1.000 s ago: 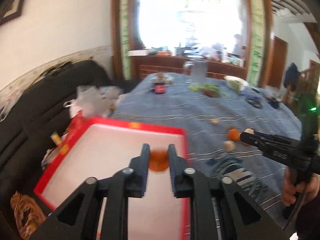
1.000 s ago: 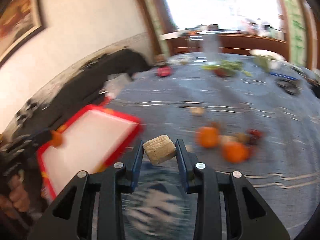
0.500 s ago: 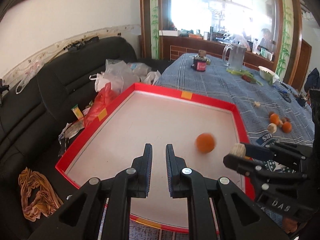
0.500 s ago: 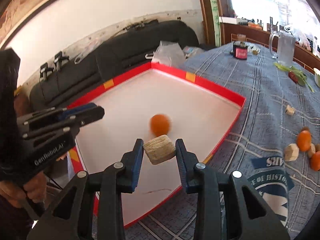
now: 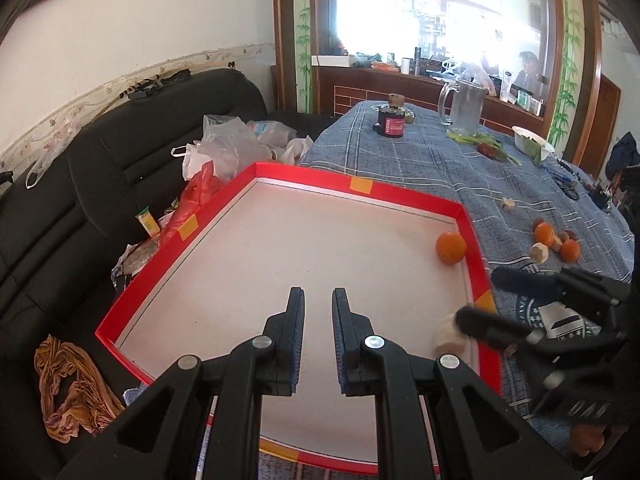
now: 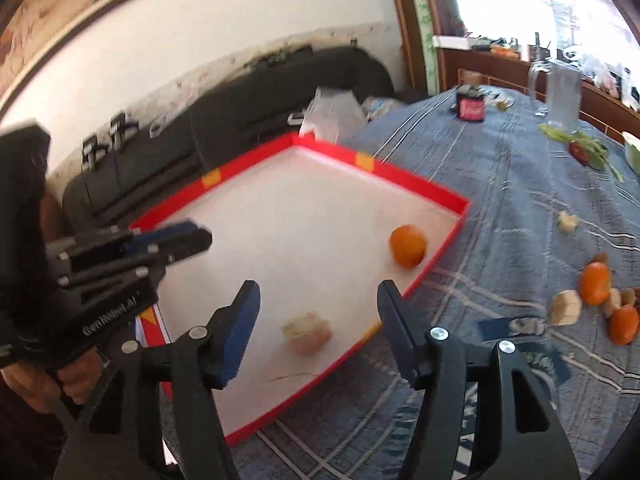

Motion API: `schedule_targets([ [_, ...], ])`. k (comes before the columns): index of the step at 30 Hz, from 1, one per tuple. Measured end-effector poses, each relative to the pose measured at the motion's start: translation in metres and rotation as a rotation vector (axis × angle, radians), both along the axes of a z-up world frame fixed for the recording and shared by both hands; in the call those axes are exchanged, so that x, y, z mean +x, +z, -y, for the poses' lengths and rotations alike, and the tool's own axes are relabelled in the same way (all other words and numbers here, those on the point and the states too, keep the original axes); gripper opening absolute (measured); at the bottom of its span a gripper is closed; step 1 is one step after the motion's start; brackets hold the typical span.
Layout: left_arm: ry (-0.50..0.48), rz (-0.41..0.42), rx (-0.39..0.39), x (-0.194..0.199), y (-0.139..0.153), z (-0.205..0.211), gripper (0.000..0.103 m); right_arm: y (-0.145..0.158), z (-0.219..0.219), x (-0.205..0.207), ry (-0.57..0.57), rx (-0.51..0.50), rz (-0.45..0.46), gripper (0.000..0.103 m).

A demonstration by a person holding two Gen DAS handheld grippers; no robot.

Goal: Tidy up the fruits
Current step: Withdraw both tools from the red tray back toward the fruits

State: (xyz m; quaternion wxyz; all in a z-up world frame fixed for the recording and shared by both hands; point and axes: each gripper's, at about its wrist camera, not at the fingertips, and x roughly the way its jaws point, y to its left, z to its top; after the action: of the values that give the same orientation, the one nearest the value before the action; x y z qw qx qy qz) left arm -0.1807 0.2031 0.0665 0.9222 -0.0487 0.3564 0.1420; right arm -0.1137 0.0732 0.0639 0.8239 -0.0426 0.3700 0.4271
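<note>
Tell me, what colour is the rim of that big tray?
The tray's rim is red with small orange patches; the left wrist view shows it best.

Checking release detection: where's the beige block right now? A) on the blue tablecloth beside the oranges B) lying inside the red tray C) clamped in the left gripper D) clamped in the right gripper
B: the beige block lies on the red tray floor, below the wide-open right gripper, touching neither finger.

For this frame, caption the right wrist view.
Open right gripper above a tan block and orange in the red tray.
</note>
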Motion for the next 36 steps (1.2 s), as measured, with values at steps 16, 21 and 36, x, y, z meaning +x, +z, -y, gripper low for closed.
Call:
schedule_targets([
  [16, -0.013, 0.02, 0.099, 0.012, 0.013, 0.039, 0.082, 0.013, 0.095, 0.046, -0.228, 0.072, -0.024, 0.063],
  [21, -0.049, 0.002, 0.107, 0.02, 0.013, 0.053, 0.084, 0.011, 0.125, 0.054, -0.277, 0.036, -0.006, 0.064],
  [36, -0.253, -0.01, 0.162, 0.057, 0.015, 0.127, 0.087, -0.008, 0.166, 0.076, -0.369, -0.025, -0.071, 0.067],
])
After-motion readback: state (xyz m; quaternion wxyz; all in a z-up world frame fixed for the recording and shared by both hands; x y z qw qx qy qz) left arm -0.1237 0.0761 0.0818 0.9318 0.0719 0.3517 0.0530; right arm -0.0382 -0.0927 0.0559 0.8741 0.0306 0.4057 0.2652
